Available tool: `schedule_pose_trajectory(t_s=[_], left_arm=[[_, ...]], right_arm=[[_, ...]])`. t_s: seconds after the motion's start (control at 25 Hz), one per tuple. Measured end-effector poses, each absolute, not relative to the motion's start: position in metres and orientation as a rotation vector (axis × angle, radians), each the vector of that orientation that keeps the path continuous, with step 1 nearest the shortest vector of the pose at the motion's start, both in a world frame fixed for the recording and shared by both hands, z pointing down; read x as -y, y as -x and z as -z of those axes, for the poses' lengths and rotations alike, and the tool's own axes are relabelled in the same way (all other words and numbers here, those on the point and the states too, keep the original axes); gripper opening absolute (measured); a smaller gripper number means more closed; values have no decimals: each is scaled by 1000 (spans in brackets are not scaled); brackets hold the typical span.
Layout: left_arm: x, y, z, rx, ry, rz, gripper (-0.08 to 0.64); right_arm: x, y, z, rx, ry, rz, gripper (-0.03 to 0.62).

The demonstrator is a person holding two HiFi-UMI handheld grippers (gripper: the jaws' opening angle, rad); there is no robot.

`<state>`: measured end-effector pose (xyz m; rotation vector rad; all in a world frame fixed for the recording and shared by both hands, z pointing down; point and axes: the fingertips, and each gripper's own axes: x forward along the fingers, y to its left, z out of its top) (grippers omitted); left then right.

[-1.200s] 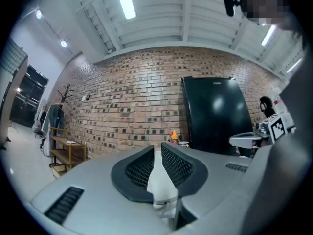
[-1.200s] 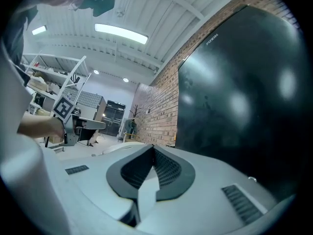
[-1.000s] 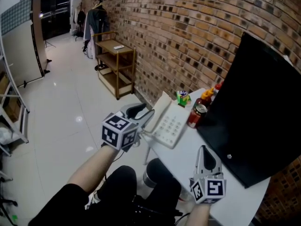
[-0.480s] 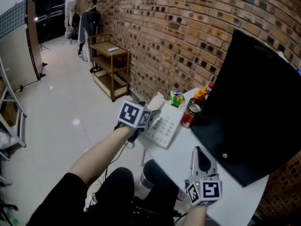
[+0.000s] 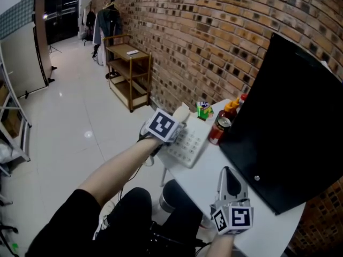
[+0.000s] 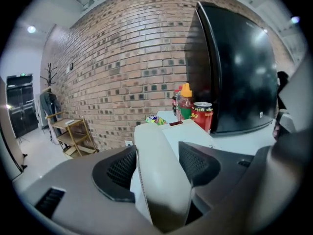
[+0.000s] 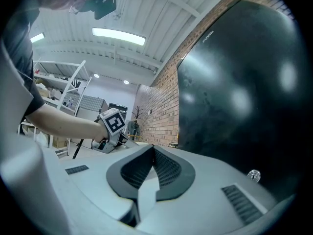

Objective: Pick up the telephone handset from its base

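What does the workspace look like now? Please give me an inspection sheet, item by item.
Surface: white table beside the wall.
Job's things: telephone handset between the left jaws, at the telephone base.
Clutter: red can, sauce bottle, green packet, black screen.
Grippers: left gripper has just been closing, pads look against the handset; right gripper shut, empty.
Cables: nothing seen.
Surroundings: brick wall, wooden shelf.
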<state>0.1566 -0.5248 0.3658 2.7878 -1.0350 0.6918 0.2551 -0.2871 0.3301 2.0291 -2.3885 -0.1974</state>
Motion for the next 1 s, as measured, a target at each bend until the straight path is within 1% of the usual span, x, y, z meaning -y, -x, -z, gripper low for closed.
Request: schedule_pose_trajectory(t_s=[0.32, 0.64, 1.0], left_arm=[[533, -155, -367, 1093, -2747, -708, 261], [531, -159, -365, 1069, -2696, -586, 235], [527, -141, -360, 1009, -2606, -445, 225]], right_arm=[[288, -250, -330, 2411, -2009, 199, 9], [286, -254, -332, 2380, -2020, 208, 9], [284, -253, -331, 2357, -2019, 222, 9]])
